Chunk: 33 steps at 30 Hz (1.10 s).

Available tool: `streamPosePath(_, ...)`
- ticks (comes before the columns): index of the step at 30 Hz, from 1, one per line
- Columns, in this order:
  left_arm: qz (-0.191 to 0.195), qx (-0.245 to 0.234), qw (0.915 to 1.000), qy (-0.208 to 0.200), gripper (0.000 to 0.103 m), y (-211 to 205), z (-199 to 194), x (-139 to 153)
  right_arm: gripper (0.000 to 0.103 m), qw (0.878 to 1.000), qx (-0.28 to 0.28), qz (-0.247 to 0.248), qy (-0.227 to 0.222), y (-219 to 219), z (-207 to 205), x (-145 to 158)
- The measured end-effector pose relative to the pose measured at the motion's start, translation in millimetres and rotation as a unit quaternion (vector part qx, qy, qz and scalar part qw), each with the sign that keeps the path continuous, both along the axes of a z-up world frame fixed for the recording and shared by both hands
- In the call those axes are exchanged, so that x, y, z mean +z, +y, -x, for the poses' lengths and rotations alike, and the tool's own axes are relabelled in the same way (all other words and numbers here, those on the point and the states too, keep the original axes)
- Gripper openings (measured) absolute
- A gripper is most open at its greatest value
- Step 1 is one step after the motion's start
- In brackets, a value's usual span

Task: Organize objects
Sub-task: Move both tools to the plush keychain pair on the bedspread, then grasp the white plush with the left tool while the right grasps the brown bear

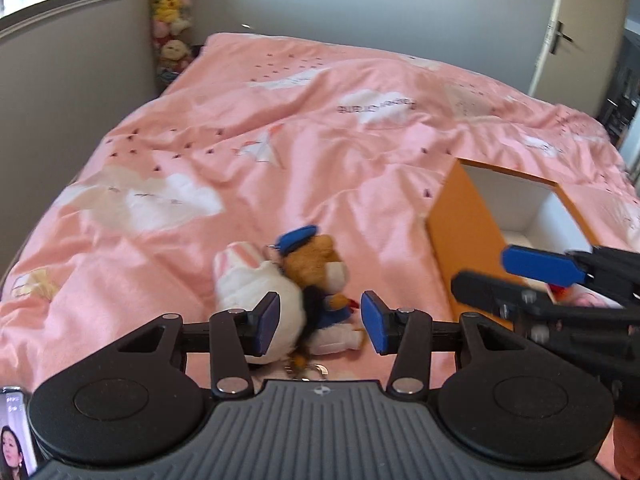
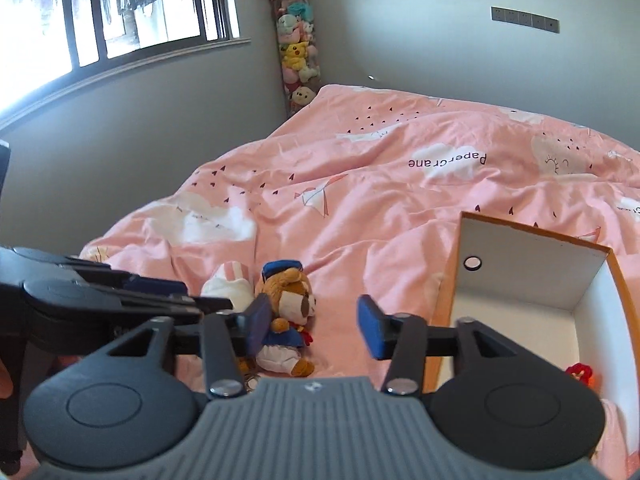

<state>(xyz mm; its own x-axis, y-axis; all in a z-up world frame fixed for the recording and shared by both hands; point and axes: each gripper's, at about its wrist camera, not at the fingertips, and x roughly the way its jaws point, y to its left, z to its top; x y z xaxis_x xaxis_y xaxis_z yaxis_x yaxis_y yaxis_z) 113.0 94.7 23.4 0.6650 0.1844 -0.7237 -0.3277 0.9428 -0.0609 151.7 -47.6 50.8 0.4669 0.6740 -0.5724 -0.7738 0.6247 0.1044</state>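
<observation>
A brown plush dog with a blue cap (image 1: 320,268) (image 2: 290,304) and a white plush bunny with pink-striped ears (image 1: 248,280) (image 2: 226,284) lie side by side on the pink duvet. My left gripper (image 1: 320,322) is open just above and in front of them, holding nothing. My right gripper (image 2: 314,326) is open and empty beside the dog; it shows in the left wrist view (image 1: 508,276) over the box. An orange box with a white inside (image 1: 460,240) (image 2: 532,280) stands open to the right, with a small red toy (image 2: 580,372) in it.
The pink duvet (image 1: 280,152) (image 2: 400,200) covers the whole bed. A tall clear tube of plush toys (image 2: 298,48) stands in the far corner by the grey wall. A window (image 2: 100,12) is at the left. A phone (image 1: 14,432) shows at the lower left.
</observation>
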Motion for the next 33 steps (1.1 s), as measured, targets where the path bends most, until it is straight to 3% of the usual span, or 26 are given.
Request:
streamPosePath(5,-0.031,0.041,0.9984,-0.025,0.054,13.8,8.7,-7.4,0.07,0.999,-0.026,0.02,-0.016,21.1,5.2,-16.6)
streamPosePath(8,-0.046,0.054,0.997,-0.031,0.055,19.9,9.1,-10.0,0.074,0.999,-0.039,0.035,-0.004,33.0,0.5,-24.6)
streamPosePath(10,-0.048,0.058,0.9967,-0.028,0.055,24.9,8.3,-12.3,0.088,0.998,-0.051,0.036,0.003,38.8,-2.7,-28.9)
streamPosePath(12,-0.036,0.059,0.9974,-0.019,0.055,31.7,5.8,-15.1,0.093,0.998,-0.059,0.026,0.006,41.1,-4.1,-32.0)
streamPosePath(15,-0.022,0.059,0.998,-0.009,0.055,41.2,0.7,-19.3,0.092,0.997,-0.069,0.015,0.006,47.3,-7.8,-37.3)
streamPosePath(19,-0.03,0.056,0.9979,0.01,0.055,45.8,-7.3,-26.5,0.09,0.996,-0.082,-0.015,-0.005,52.5,-10.9,-47.1)
streamPosePath(25,-0.004,0.082,0.9964,0.022,0.055,62.5,-14.1,-38.6,0.072,0.998,-0.053,0.014,0.028,77.0,-23.4,-65.6)
streamPosePath(28,0.006,0.092,0.9953,0.031,0.055,72.5,-15.6,-46.6,0.072,0.997,-0.044,0.024,0.06,88.1,-29.9,-77.4)
streamPosePath(33,0.019,0.097,0.9946,0.031,0.055,80.1,-14.5,-51.9,0.07,0.996,-0.022,0.037,0.074,106.1,-33.5,-90.2)
